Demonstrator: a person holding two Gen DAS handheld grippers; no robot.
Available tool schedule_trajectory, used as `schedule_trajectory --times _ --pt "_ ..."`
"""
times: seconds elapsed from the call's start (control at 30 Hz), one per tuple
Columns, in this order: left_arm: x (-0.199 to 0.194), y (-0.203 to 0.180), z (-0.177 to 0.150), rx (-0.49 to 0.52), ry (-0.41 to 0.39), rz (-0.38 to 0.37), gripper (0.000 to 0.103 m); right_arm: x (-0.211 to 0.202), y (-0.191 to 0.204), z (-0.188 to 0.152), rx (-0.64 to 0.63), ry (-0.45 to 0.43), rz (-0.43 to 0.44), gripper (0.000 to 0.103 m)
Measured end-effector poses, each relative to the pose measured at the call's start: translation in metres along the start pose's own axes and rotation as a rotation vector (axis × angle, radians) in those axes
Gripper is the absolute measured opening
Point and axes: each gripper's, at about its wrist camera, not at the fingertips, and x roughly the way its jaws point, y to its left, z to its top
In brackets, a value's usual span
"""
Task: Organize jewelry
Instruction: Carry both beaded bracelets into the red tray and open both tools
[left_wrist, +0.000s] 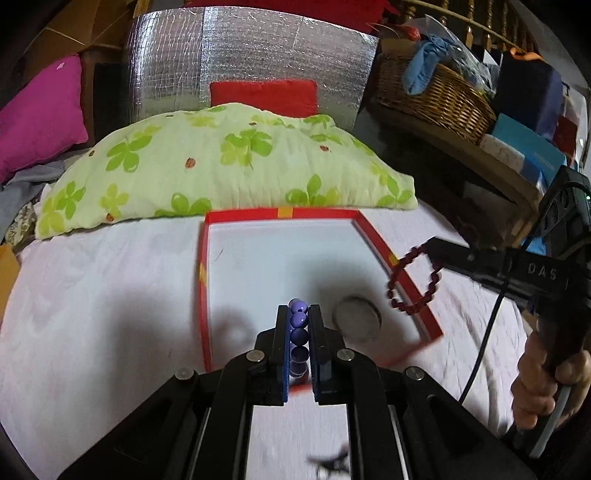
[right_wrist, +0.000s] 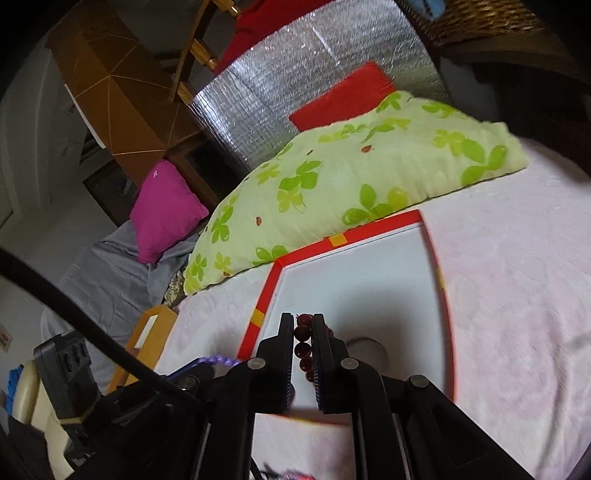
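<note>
Left view: my left tool (left_wrist: 298, 325) is clamped on a purple bracelet (left_wrist: 298, 334), held over the red box (left_wrist: 373, 225) on the bed, likely for dropping in.

Right view: my right tool (right_wrist: 303, 334) pinches a maroon bracelet (right_wrist: 303, 349) above that box.

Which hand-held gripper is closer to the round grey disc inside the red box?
Left. The left hand-held gripper, shut on the purple bead bracelet, is just beside the grey disc. The right hand-held gripper, holding the dark red bracelet, is over the red box rim, farther away.
</note>
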Motion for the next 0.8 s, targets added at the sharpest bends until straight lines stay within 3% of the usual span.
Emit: schedule_trajectory --times 0.2,0.37,0.8 --pt "0.033 0.009 0.013 -0.062 0.017 -0.028 0.009 0.047 -0.003 0.018 0.038 0.058 0.0 0.01" --pt "0.06 0.01 0.015 -0.05 0.052 -0.033 0.009 0.084 -0.011 0.024 0.049 0.104 -0.006 0.011" --pt "0.091 0.011 0.018 -0.021 0.096 0.008 0.01 0.119 -0.041 0.04 0.12 0.136 -0.04 0.012"
